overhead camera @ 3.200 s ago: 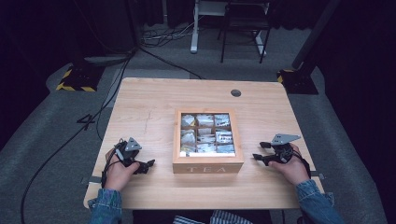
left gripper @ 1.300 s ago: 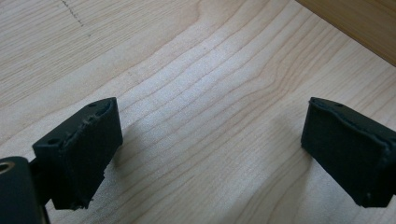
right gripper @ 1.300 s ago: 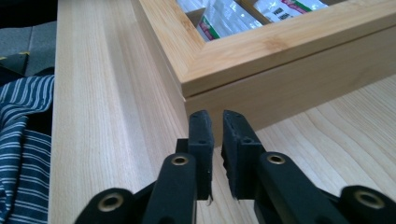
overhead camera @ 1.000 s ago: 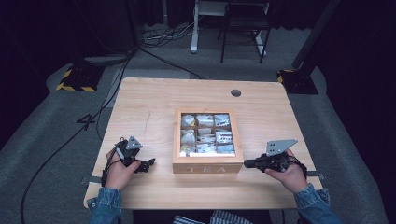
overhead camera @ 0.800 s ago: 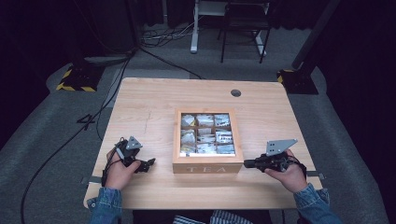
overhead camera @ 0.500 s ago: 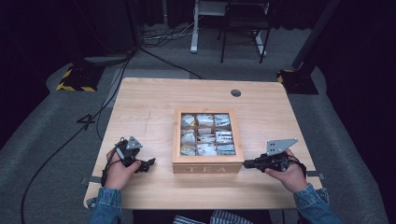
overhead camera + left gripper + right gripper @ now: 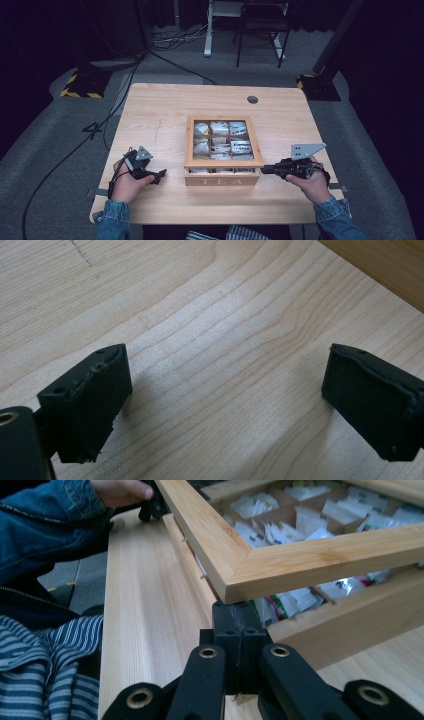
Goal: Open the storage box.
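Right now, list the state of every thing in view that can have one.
Tea box: upright on the table, compartments holding tea bags.
Lid: raised a little at its front corner, a gap under it.
Right gripper: shut, jaws wedged under the lid's corner.
Left gripper: open, nothing between its jaws, low over the table.
Tea bags: lying in the compartments.

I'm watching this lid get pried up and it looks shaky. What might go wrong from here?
1. The right gripper, jaws shut, only props the lid from under one corner, so the lid may slide off and drop shut.
2. The left gripper rests open on the table, apart from the tea box; the unbraced box might skid or tip.
3. A jolt might scatter the tea bags.
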Demonstrator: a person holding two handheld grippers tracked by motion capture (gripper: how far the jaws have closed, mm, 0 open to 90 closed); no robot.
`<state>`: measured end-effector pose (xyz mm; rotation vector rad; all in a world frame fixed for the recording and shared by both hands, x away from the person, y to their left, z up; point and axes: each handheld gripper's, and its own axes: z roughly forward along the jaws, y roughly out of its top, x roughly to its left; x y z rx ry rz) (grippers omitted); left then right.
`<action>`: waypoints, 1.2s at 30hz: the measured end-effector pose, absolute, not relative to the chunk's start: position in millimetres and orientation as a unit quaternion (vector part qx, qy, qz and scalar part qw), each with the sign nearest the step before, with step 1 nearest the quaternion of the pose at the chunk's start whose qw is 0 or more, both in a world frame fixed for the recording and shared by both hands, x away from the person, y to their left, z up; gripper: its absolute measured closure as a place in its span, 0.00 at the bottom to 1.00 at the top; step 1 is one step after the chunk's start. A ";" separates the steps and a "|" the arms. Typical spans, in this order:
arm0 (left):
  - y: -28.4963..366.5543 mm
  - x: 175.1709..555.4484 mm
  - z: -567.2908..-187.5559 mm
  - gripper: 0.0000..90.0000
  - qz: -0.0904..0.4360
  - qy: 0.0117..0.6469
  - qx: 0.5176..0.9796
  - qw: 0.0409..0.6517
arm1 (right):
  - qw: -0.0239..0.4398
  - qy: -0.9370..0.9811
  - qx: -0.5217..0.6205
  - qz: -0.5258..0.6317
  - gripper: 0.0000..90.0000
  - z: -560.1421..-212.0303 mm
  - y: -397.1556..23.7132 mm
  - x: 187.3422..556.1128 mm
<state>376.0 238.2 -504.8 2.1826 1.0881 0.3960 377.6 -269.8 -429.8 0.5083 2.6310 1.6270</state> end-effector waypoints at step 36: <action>221.0 377.8 -495.8 0.27 0.130 0.441 0.827 0.324 | 0.065 0.781 0.175 0.596 1.00 -375.2 -254.9 407.0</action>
